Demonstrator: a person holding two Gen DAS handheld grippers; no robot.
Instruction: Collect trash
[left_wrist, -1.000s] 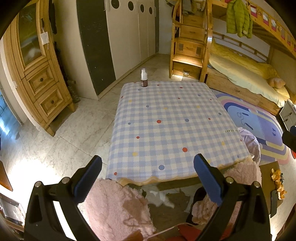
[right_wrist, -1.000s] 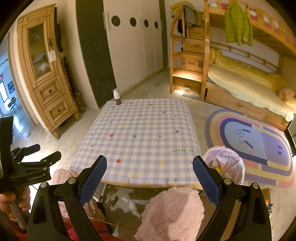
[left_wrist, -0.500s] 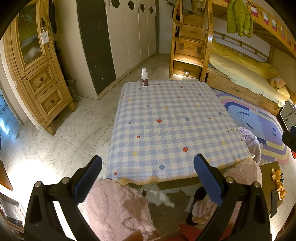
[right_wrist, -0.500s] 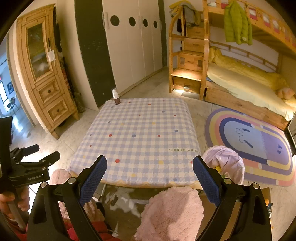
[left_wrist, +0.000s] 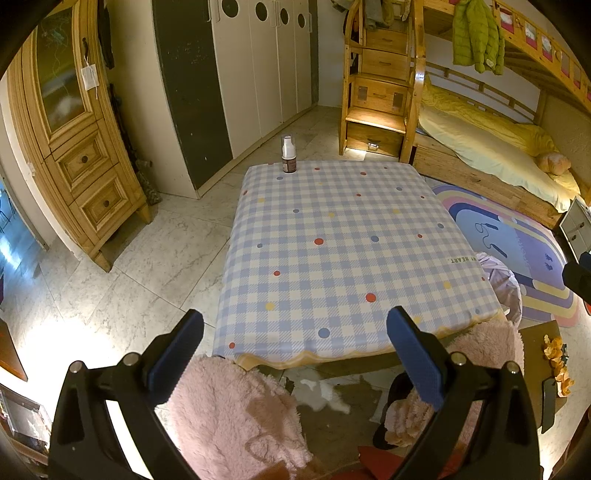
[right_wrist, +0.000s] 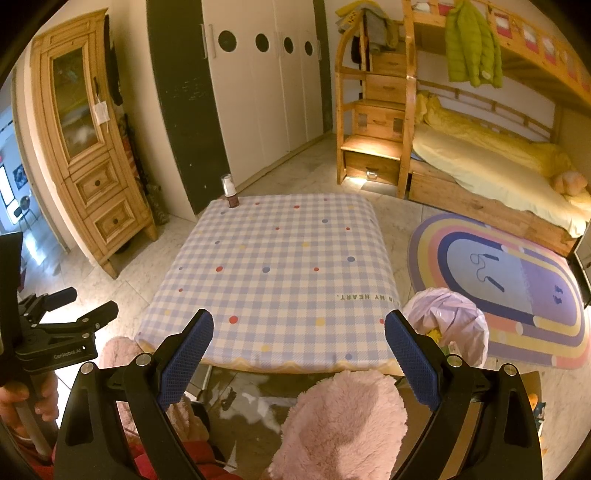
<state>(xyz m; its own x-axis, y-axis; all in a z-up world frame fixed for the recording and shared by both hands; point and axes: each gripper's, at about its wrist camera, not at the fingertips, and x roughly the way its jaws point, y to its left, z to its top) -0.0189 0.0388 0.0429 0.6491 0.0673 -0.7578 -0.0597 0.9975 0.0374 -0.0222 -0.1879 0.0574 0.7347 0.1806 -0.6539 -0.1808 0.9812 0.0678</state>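
Small bottle (left_wrist: 288, 154) w/ white cap stands upright at the far left corner of the bench (left_wrist: 343, 254), on the blue checked cloth. Lilac trash bag (right_wrist: 448, 325) sits on the floor just beside the bench's near right corner. Left claw (left_wrist: 294, 350) & right claw (right_wrist: 298, 352) hang near the bench's near edge, both wide apart, holding nothing.

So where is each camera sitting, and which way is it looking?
Left wrist: sits on the left gripper, above the near table edge, facing the checked table; both open fingers and fluffy pink knees show.
Right wrist: sits on the right gripper, further right, facing the same way; its open fingers, pink knees and the hand holding the left gripper show.
Shared: the table, the small bottle at its far corner, the bunk bed.
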